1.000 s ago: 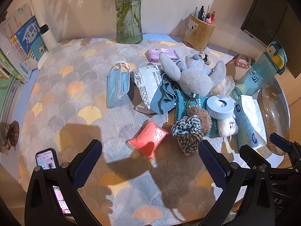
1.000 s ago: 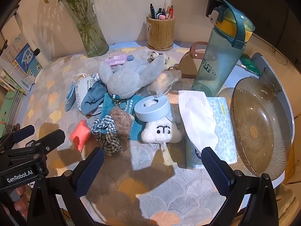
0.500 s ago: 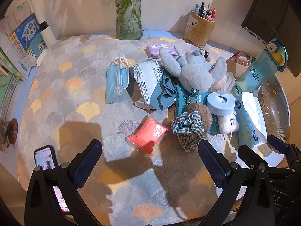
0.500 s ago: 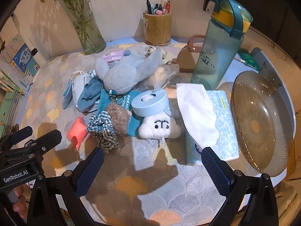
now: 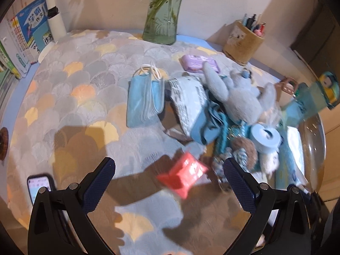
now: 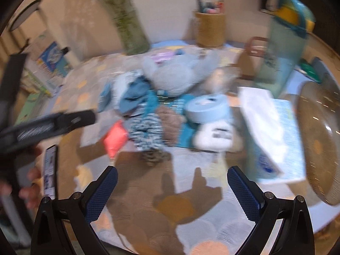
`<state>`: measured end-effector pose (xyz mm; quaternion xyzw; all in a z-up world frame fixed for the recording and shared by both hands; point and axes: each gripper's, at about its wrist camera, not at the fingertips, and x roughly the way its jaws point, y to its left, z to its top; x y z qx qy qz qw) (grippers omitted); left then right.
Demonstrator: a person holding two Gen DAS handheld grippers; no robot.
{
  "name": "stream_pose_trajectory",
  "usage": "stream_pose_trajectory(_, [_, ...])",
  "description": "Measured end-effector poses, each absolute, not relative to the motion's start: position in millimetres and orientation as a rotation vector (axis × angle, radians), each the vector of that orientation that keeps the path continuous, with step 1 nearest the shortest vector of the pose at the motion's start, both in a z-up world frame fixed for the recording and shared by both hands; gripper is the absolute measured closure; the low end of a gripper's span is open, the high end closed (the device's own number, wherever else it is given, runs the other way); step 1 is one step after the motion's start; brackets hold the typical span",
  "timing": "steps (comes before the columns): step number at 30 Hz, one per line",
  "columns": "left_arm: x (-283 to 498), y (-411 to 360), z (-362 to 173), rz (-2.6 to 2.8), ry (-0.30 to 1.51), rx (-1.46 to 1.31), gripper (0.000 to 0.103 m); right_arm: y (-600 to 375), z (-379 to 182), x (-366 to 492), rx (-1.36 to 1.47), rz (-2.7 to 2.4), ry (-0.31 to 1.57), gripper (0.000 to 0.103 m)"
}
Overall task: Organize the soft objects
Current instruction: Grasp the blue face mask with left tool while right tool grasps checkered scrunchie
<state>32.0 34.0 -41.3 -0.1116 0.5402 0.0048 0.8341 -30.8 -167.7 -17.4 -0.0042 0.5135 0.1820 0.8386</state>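
A pile of soft things lies mid-table: a grey-blue plush toy (image 5: 240, 97) (image 6: 180, 72), a blue cloth (image 5: 209, 125), a checked scrunchie (image 6: 146, 131), a brown pompom (image 5: 244, 150), a white plush (image 6: 216, 136) and blue face masks (image 5: 144, 99). A red-pink packet (image 5: 183, 177) (image 6: 115, 137) sits nearest. My left gripper (image 5: 169, 182) is open, hovering just short of the red packet. My right gripper (image 6: 172, 189) is open above bare tablecloth, in front of the pile. Both hold nothing. The right wrist view is blurred.
A glass vase (image 5: 162, 10), pen holder (image 5: 242, 42), water bottle (image 6: 284, 48), tissue pack (image 6: 272, 136), glass plate (image 6: 318, 140) and blue tape roll (image 5: 265, 138) ring the pile. A phone (image 5: 40, 187) lies near left, books (image 5: 25, 42) at the far left.
Both grippers moved forward and lower toward the pile; the left one swung toward the red packet. Both stayed open. The objects on the table have not moved.
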Motion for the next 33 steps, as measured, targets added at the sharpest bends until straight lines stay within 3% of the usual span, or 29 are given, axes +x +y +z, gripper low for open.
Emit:
stream_pose_trajectory(4, [55.2, 47.9, -47.0, 0.007, 1.107, -0.307, 0.002, -142.3, -31.5, -26.4, -0.131, 0.427, 1.012, 0.005])
stream_pose_trajectory(7, [71.7, 65.8, -52.4, 0.068, 1.084, -0.357, 0.008, -130.9, -43.8, -16.4, -0.163, 0.451, 1.017, 0.013])
stream_pose_trajectory(10, [79.5, 83.5, -61.8, 0.139, 1.095, -0.371, 0.022, -126.8, -50.5, -9.4, -0.169, 0.451, 1.033, 0.017])
stream_pose_trajectory(12, [82.3, 88.3, -69.5, 0.159, 1.117, -0.35, 0.039, -124.5, -53.2, -7.8, -0.187, 0.446, 1.031, 0.019])
stream_pose_trajectory(13, [84.1, 88.4, -74.0, 0.154, 1.134, -0.344, 0.043, -124.3, -54.6, -6.6, -0.199, 0.444, 1.029, 0.02])
stream_pose_trajectory(19, [94.1, 74.8, -92.8, 0.079, 1.189, -0.346, 0.062, -114.9, -66.0, -3.9, -0.323, 0.398, 0.995, 0.049])
stream_pose_trajectory(24, [98.7, 78.6, -99.7, 0.103, 1.182, -0.385, 0.082, -126.0, -64.4, -3.2, -0.353, 0.358, 0.972, 0.09])
stream_pose_trajectory(27, [93.2, 83.2, -98.4, 0.127, 1.156, -0.429, 0.086, -137.6, -58.7, -4.2, -0.299, 0.376, 0.969, 0.098])
stream_pose_trajectory(33, [73.8, 88.3, -83.6, 0.174, 1.077, -0.487, 0.09, -143.4, -33.6, -12.4, -0.26, 0.426, 0.913, 0.098])
